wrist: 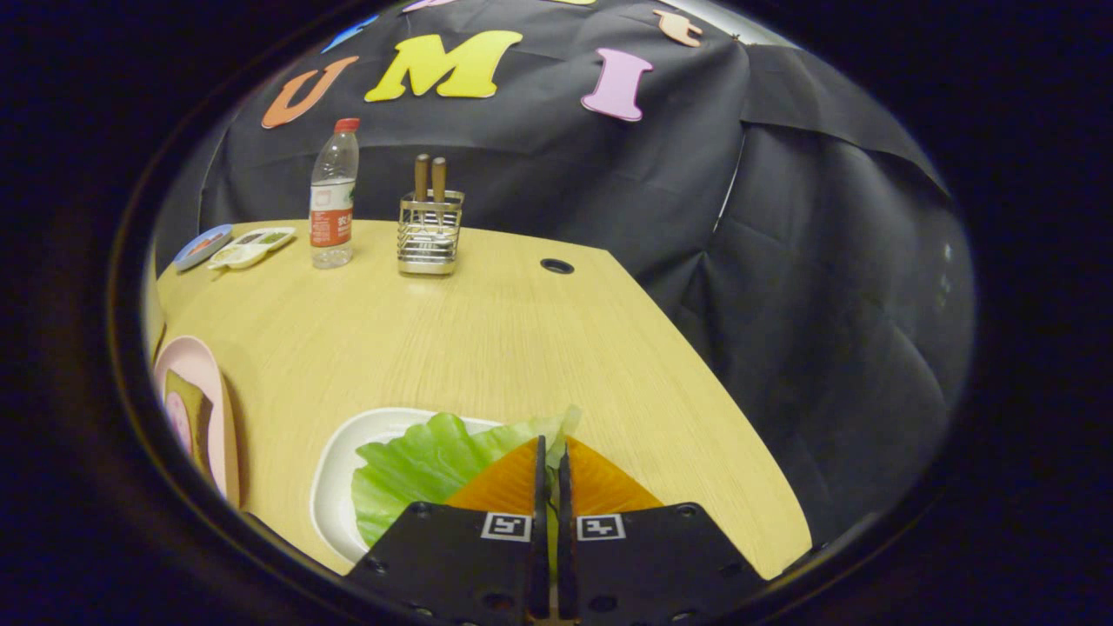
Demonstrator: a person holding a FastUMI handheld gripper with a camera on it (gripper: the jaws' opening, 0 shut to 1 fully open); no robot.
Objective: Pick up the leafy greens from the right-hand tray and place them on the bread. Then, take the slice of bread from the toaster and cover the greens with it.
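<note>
A green lettuce leaf (426,465) lies on a white tray (335,482) right under my gripper (551,452). The two orange fingers (509,482) are pressed together with the leaf's edge pinched in the thin gap between them. The leaf spreads out to the left of the fingers, still resting on the tray. Off to the left, a pink plate (204,382) holds a slice of bread (187,413), only part of it visible.
At the back of the wooden table (487,339) stand a water bottle (334,196) and a metal utensil holder (429,230). Small dishes (235,246) lie at the back left. A cable hole (556,265) sits near the table's far edge, which slants off right.
</note>
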